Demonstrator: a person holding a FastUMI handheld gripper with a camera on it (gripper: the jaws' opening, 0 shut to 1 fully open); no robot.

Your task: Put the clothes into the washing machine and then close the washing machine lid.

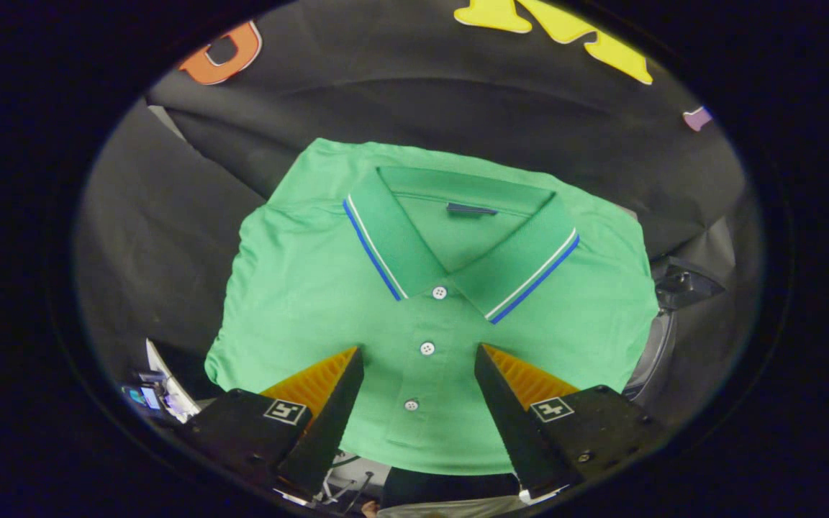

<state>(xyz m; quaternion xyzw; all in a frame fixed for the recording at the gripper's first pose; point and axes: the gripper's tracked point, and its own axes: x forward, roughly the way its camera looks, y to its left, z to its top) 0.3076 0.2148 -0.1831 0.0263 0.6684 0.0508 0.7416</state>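
Black cloth drapes the booth behind and around the scene, and a dark cloth-covered bench (170, 237) carries the one garment in view. A folded green polo shirt (314, 288) lies flat on that bench, front side up, with its collar (393, 237) toward twelve o'clock and its hem toward six o'clock. The collar is edged with white and blue stripes, and a small dark label (471, 209) sits inside the neck. Three white buttons (427, 348) run down the placket in a line from the collar's meeting point toward the hem.

The hand-held gripper (419, 360) hangs over the lower half of the shirt with its fingers spread wide apart, holding nothing. The placket and its two lower buttons lie in the gap between the fingers; one fingertip (348, 360) is at nine o'clock of the middle button and the other at three o'clock of it. Whether the tips touch the fabric cannot be told.

At four o'clock of the shirt, past its edge, a curved grey rim (655, 352) of some appliance peeks out, with a dark glossy part (684, 284) just above it. At eight o'clock of the shirt sits a small cluster of devices and cables (155, 392).
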